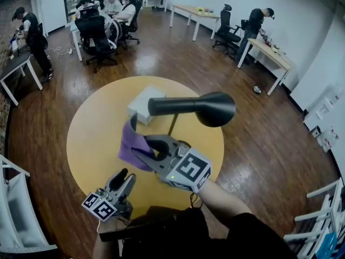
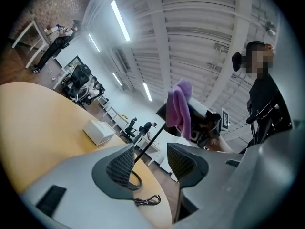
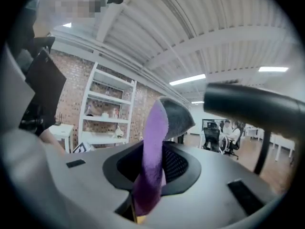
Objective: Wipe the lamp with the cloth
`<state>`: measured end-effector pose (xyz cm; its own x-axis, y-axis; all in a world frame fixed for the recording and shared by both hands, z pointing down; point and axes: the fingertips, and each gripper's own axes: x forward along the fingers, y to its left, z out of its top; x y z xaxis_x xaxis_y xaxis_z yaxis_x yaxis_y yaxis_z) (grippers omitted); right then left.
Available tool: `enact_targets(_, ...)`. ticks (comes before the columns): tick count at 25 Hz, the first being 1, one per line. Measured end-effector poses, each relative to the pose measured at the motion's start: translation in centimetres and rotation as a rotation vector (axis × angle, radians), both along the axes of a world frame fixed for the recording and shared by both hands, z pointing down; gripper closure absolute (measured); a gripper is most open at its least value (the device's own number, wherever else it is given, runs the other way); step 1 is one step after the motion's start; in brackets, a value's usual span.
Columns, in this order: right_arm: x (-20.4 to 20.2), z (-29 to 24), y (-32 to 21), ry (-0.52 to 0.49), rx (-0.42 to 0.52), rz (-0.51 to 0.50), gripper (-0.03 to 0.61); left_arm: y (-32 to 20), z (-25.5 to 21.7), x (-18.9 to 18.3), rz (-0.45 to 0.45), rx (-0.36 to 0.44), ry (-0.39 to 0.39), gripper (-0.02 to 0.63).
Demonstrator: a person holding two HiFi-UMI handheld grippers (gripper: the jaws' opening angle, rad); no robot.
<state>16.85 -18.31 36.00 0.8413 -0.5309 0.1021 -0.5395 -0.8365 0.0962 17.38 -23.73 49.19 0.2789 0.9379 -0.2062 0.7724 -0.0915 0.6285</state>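
The right tongs [image 1: 146, 146] pinch the cloth [image 1: 132, 143] beside the lamp [image 1: 213, 108], positioned for wiping; the left tongs [image 1: 123, 178], spread and empty, wait below the lamp.

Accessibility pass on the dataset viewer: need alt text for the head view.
Right gripper holds a purple cloth close to a black desk lamp on a round yellow table. Left gripper sits lower, jaws apart, empty. A white box lies behind the lamp.
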Motion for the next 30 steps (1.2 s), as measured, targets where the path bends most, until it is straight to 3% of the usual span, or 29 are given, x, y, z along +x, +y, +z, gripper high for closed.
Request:
enact_targets(3, 1.6, -4.0, -0.2, 0.089, 0.183, 0.027, 0.488, -1.8, -0.2, 0.3, -0.053, -0.015, -0.001, 0.405)
enact_targets(6, 2.1, -5.7, 2.9, 0.086, 0.595, 0.057, 0.488, -3.7, -0.1, 0.6, -0.107, -0.020, -0.002, 0.405)
enact_targets(8, 1.8, -6.3, 4.6, 0.085, 0.884, 0.012, 0.488, -4.9, -0.2, 0.7, -0.134, -0.017, -0.001, 0.405)
enact_targets(9, 1.6, -6.7, 5.1, 0.102, 0.983, -0.018, 0.488, -5.4, -0.2, 0.6, -0.147, -0.014, -0.002, 0.405)
enact_targets(11, 1.2, -7.1, 5.4, 0.133, 1.087, -0.061, 0.489, -6.4, -0.3, 0.3, -0.170, -0.006, -0.004, 0.410)
enact_targets(19, 2.9, -3.8, 5.3, 0.008, 1.152, -0.052, 0.488, -6.5, -0.8, 0.0, -0.170, -0.002, 0.012, 0.410)
enact_targets(24, 2.7, -1.5, 5.8, -0.054, 1.091, 0.018, 0.488, -5.0, -1.0, 0.1, -0.130, -0.014, 0.016, 0.410)
enact_targets(28, 1.4, -0.2, 7.9, -0.073, 1.131, 0.065, 0.488, -3.7, -1.0, -0.2, -0.090, -0.019, 0.013, 0.410)
enact_targets(30, 0.5, -0.3, 8.6, -0.072, 1.109, 0.070, 0.488, -3.1, -0.9, -0.4, -0.067, -0.015, 0.012, 0.410)
